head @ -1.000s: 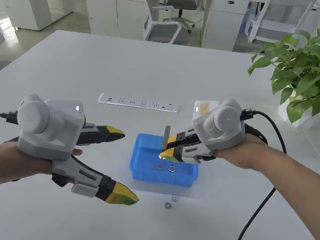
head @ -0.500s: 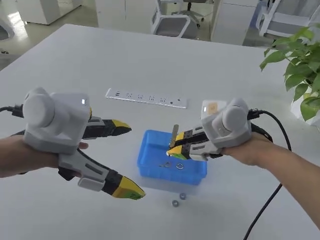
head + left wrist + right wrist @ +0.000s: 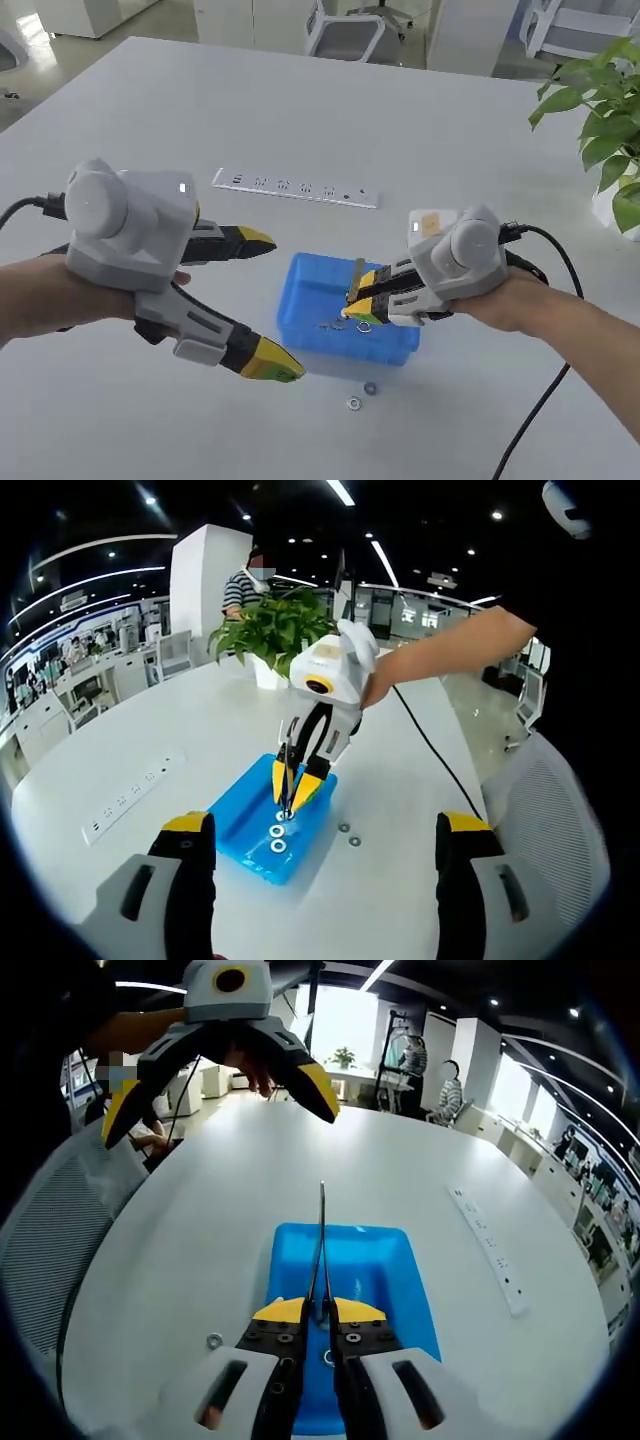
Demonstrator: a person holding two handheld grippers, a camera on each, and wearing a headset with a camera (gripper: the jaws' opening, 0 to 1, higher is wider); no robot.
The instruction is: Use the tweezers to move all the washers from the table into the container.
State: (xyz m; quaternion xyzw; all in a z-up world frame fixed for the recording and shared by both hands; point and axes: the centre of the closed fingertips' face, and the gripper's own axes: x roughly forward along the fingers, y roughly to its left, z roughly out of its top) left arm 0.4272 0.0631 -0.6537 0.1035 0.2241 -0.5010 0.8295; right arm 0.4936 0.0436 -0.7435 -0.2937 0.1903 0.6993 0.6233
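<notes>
Nearest the person in the head view, two loose washers [image 3: 371,388] lie on the white table [image 3: 120,425], just beside the front wall of the blue plastic container [image 3: 305,285], at its 6 o'clock. They touch neither the container nor each other. The pair lies against the container as it did a second ago; the shift of the whole picture is the headset's own. At the container's 9 o'clock the left gripper [image 3: 278,306] hovers above the table, its jaws spread wide with nothing between them, as before. Inside the container rest two collected washers [image 3: 277,831], close together, the same number as earlier. Above them the right gripper [image 3: 354,305] hangs over the container's middle, where it also was a second ago, its jaws pressed together on the metal tweezers [image 3: 321,1230]. One end of the tweezers stands up above the jaws and the other reaches down into the container, near the collected washers; whether the tips hold a washer I cannot tell. Farther off, at the container's 11 o'clock, a white power strip [image 3: 295,189] lies flat on the table, well apart. At 2 o'clock, by the far table edge, stands a leafy green plant [image 3: 600,110], and beyond the table, at 12 o'clock, office chairs [image 3: 345,35]
</notes>
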